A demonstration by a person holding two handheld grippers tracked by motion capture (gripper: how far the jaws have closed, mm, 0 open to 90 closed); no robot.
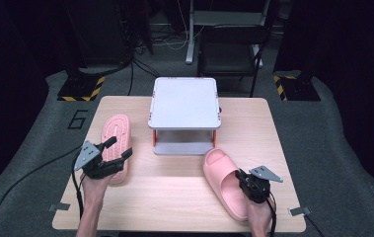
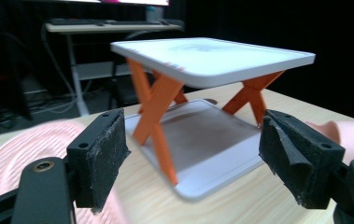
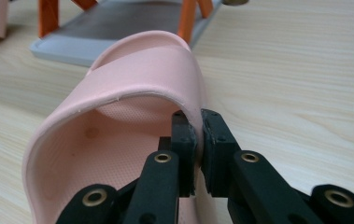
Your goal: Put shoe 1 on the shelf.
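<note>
Two pink slippers lie on the wooden table [image 1: 174,207]. The left slipper [image 1: 117,129] rests sole up; it is a blurred pink shape [image 2: 30,144] in the left gripper view. My left gripper [image 1: 119,147] hovers over its near end, open, with nothing between its pads [image 2: 193,158]. The right slipper [image 1: 220,170] sits upright, toe toward the rack. My right gripper [image 1: 241,178] is shut on the side edge of that slipper's strap [image 3: 137,79], the pads [image 3: 184,144] pinching the thin wall [image 3: 198,140].
A white two-level rack [image 1: 184,101] with orange crossed legs [image 2: 158,100] stands at the table's far middle; its lower shelf [image 3: 118,23] lies just beyond the right slipper's toe. Cables trail off both front corners. A chair and stands sit behind the table.
</note>
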